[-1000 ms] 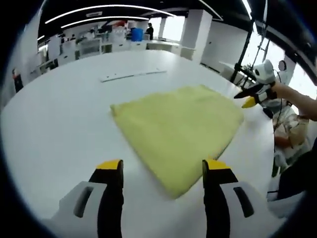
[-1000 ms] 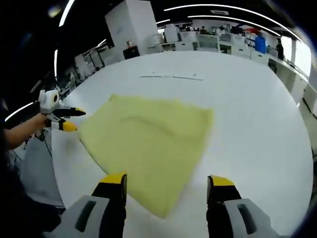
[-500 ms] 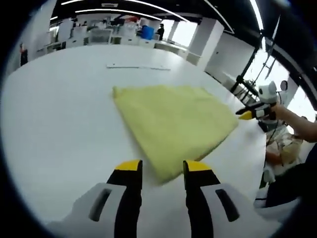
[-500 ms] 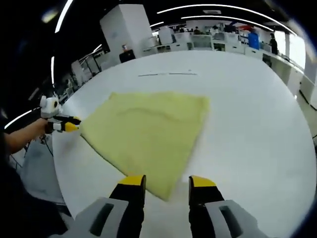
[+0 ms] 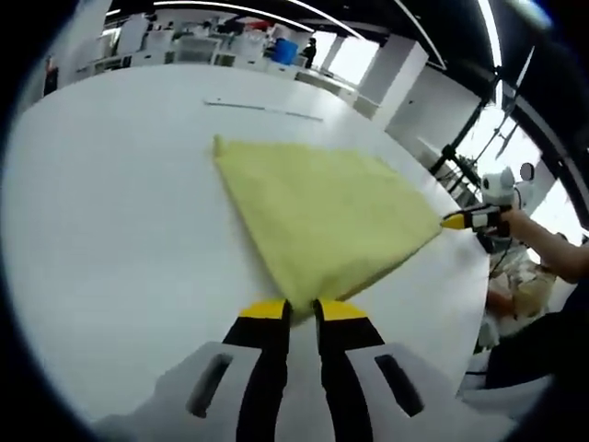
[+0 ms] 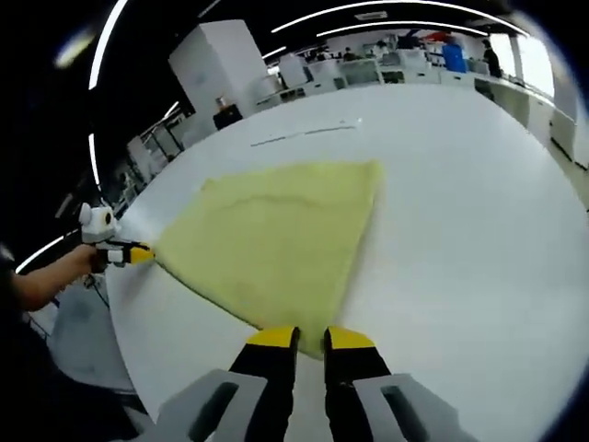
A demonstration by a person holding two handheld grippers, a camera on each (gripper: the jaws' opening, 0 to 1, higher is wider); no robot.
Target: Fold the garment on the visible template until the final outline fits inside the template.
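Left tool (image 5: 294,308): jaws were wide apart a second ago, now pinched on the near corner of the yellow garment (image 5: 317,212).
Right tool (image 6: 309,338): same deal, now clamped on its own corner.
Garment: flat on the white counter (image 5: 110,221), stretched between both tools.

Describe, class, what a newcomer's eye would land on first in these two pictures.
First, the flat yellow fabric garment spread in the middle of the broad white round table. Next, the yellow-tipped left gripper, jaws pinched on the garment's near corner, and the matching right gripper clamping the neighbouring corner.
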